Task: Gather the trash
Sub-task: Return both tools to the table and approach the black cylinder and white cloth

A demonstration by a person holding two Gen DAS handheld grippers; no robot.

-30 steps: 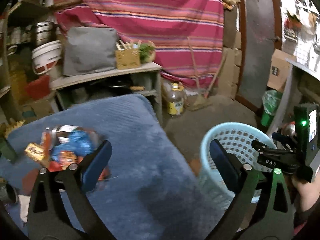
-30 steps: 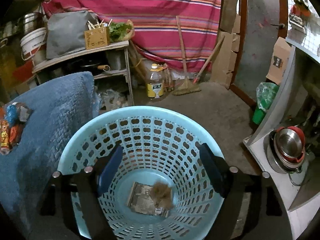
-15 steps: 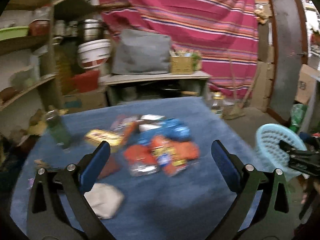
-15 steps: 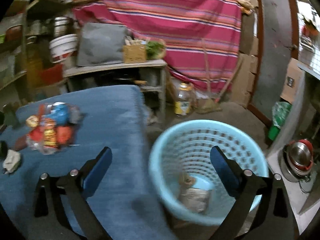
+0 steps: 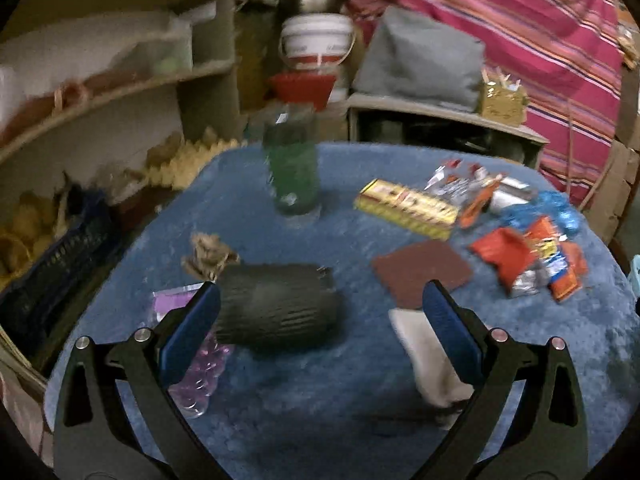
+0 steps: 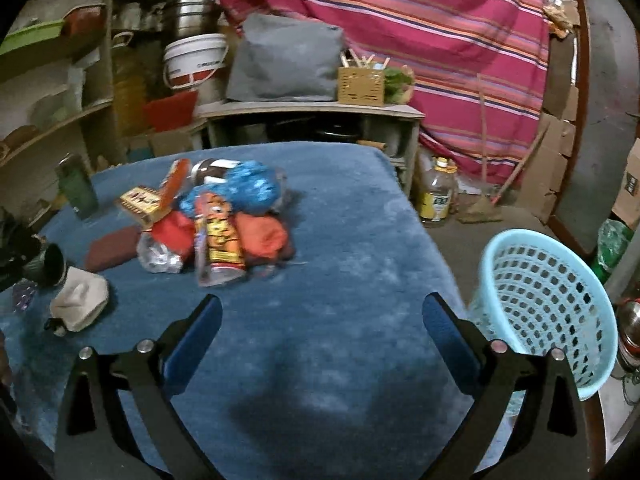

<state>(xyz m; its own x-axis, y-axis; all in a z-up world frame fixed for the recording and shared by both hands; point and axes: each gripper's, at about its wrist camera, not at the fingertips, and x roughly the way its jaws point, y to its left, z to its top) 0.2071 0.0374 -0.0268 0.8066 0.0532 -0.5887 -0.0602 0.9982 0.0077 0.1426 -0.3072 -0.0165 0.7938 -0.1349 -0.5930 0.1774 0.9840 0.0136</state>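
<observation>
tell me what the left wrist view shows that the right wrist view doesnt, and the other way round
Only the left wrist view: the dark ribbed roll lying between the open left gripper fingers, a crumpled brown scrap, and the purple plastic bag seen whole.

Only the right wrist view: the light blue basket on the floor beside the table, the oil bottle, and the open, empty right gripper.

Both: the blue cloth, the green bottle, the yellow box, the wrapper pile, the maroon pad and the beige wad.

My right gripper (image 6: pixel 322 334) has swung from over the basket (image 6: pixel 548 300) to the table (image 6: pixel 360 216), jaws just opened wide, empty
</observation>
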